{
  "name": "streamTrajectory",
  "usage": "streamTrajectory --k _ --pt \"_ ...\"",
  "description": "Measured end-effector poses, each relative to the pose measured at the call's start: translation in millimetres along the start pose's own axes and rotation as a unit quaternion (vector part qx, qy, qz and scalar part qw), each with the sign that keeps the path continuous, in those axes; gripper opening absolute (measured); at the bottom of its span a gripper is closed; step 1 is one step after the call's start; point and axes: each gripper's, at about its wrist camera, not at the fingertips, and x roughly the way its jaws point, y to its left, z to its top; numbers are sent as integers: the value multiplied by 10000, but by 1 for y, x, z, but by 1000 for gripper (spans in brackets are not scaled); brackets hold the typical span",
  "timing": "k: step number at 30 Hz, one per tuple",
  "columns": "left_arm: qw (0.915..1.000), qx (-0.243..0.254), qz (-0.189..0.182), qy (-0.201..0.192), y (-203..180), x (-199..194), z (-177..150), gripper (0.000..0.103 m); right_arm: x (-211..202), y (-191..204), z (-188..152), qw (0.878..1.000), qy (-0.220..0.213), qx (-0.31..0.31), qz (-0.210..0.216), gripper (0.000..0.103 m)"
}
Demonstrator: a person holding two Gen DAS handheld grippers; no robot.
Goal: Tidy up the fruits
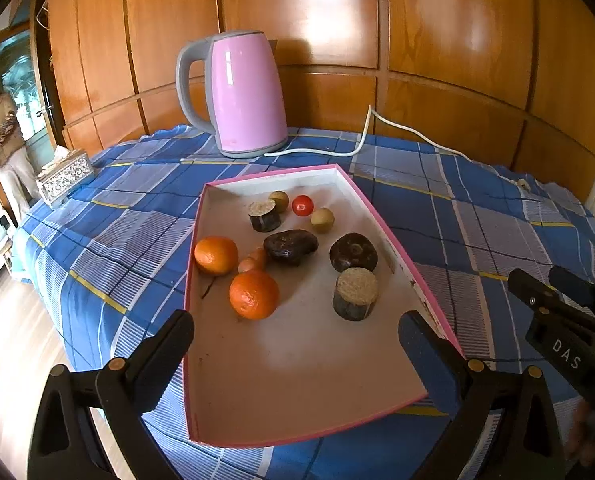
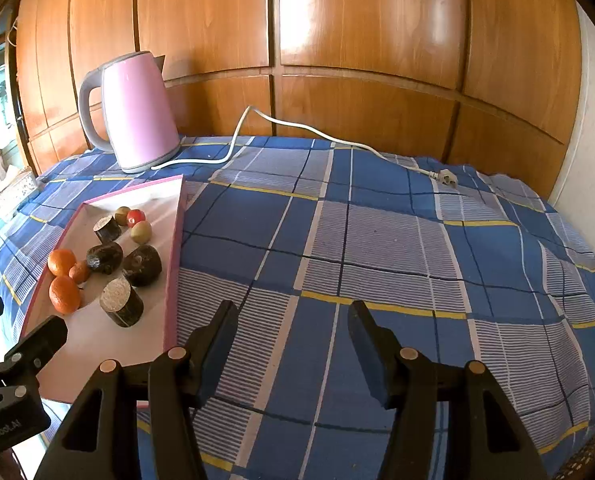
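Black left gripper (image 1: 297,344) open over pink tray (image 1: 377,210) (empty-jawed); right gripper (image 2: 291,344) open above checked cloth (image 2: 377,240).

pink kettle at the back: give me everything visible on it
The pink kettle stands upright on the blue checked cloth, close to the wooden panelled wall, behind the pink-edged tray and apart from it. Glossy pink body, looks like coated metal or plastic, tapering upward; grey handle on its left, grey lid rim and grey base ring. A white cord runs from the base rightward across the cloth. Lid looks shut. Neither gripper touches it.
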Motion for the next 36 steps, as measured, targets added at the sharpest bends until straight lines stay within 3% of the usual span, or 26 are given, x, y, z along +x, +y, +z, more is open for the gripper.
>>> streamTrajectory --k 36 --pt "9989 -337 -266 183 12 6 -2 102 2 5 -1 9999 27 -92 70 58"
